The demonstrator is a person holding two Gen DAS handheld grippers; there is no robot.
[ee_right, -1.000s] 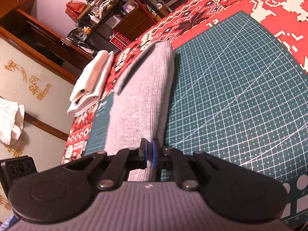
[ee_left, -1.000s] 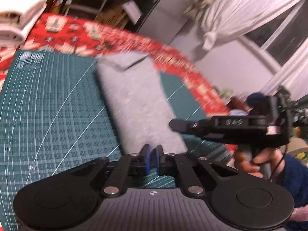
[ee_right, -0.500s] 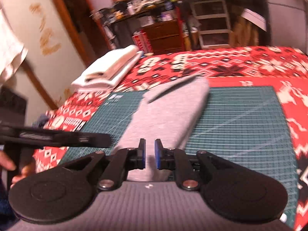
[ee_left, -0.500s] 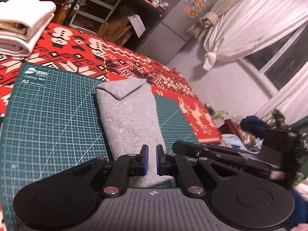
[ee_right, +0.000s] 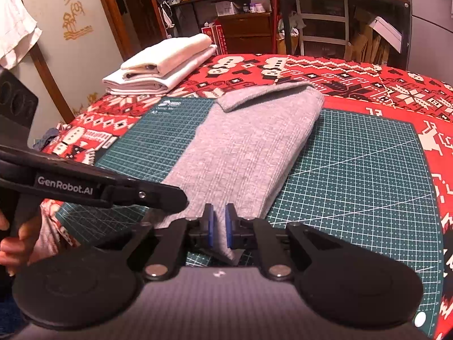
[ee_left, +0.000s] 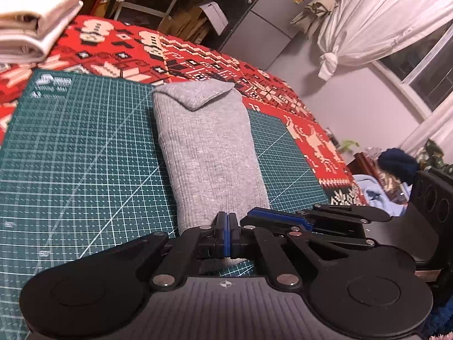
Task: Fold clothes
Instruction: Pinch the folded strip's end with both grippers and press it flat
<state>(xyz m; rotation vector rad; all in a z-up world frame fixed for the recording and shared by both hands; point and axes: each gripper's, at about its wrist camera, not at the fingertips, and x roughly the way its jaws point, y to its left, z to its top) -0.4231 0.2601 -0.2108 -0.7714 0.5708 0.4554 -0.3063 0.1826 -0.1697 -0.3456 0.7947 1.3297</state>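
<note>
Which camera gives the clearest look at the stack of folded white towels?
The right wrist view: the white towels sit whole and sharp on the red cloth beyond the grey garment. The left wrist view catches them only at the top left corner, cut off and blurred.

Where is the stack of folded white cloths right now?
The stack of folded white cloths sits on the red patterned blanket, beyond the green cutting mat's far-left corner: upper left in both views.

A red patterned cloth (ee_right: pixel 354 76) carries a green cutting mat (ee_right: pixel 354 175) and folded white towels (ee_right: pixel 158 70)
</note>
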